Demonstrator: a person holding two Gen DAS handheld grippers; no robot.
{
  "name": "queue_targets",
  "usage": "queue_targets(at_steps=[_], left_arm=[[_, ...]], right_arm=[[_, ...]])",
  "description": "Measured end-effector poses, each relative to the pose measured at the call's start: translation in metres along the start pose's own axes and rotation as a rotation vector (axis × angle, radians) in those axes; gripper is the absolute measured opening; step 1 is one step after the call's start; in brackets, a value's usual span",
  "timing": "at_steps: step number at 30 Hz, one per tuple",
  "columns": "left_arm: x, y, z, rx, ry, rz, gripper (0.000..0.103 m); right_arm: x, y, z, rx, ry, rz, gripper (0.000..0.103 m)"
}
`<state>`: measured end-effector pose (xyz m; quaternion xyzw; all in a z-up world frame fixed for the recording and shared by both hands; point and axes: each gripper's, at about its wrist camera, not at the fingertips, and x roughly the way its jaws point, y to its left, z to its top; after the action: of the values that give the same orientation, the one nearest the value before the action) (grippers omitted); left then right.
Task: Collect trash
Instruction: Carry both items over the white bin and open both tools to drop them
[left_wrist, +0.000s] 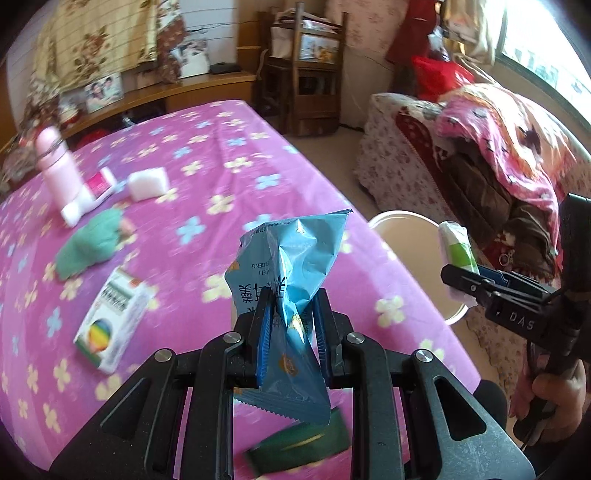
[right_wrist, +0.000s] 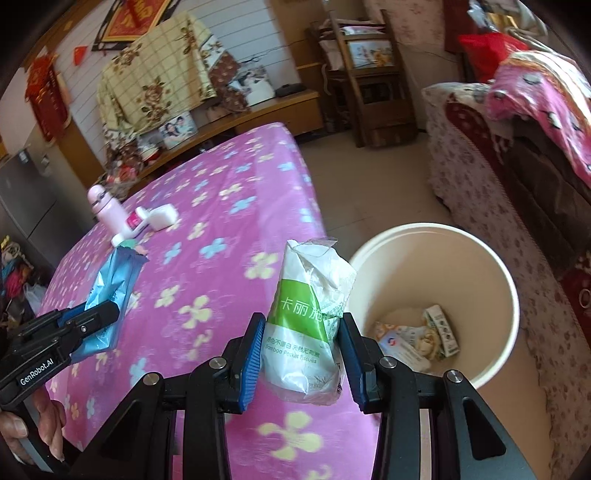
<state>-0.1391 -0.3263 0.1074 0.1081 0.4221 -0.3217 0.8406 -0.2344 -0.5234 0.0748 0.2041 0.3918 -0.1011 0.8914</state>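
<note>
Standing at the far left of the table (left_wrist: 258, 155), whose purple cloth carries a flower print, a pink bottle (left_wrist: 57, 162) rises upright, with a white tube (left_wrist: 90, 195) lying at its foot and a white block (left_wrist: 148, 183) just beside the tube's far end. Nearer the camera lie a crumpled green cloth (left_wrist: 88, 247) and then a white carton (left_wrist: 112, 321) with a rainbow ball printed on it, both flat on the cloth. In the middle of the left wrist view the left gripper (left_wrist: 289, 321) has its fingers pinched narrowly around a crumpled blue wrapper (left_wrist: 291, 258), which sticks up above the pads and hangs down below them over a dark green object (left_wrist: 306, 443) that is too blurred to name. To the right, past the table's edge, a cream bin (right_wrist: 495, 280) stands on the floor with a few pieces of wrapper trash (right_wrist: 417, 336) at its bottom. The right gripper (right_wrist: 301, 350) holds a white and green tissue pack (right_wrist: 310, 317) between its blue pads, partly closed on it, over the table's edge just beside the bin's rim. Further right stands a sofa (right_wrist: 480, 155) in a flowered cover, with a pink blanket (right_wrist: 543, 92) draped over it.
</note>
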Motion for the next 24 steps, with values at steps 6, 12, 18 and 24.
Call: queue_targets(at_steps=[6, 12, 18, 24], left_arm=[[0.021, -0.038, 0.019, 0.052, 0.031, -0.031, 0.019], [0.047, -0.071, 0.034, 0.071, 0.084, -0.088, 0.019], [0.069, -0.098, 0.041, 0.078, 0.122, -0.14, 0.019], [0.082, -0.117, 0.048, 0.058, 0.131, -0.192, 0.023]], right_arm=[[-0.006, -0.031, -0.002, 0.034, -0.003, -0.049, 0.039], [-0.003, -0.066, -0.004, 0.099, 0.004, -0.077, 0.039], [0.006, -0.091, -0.004, 0.14, 0.021, -0.108, 0.039], [0.011, -0.108, 0.001, 0.182, 0.002, -0.15, 0.06]])
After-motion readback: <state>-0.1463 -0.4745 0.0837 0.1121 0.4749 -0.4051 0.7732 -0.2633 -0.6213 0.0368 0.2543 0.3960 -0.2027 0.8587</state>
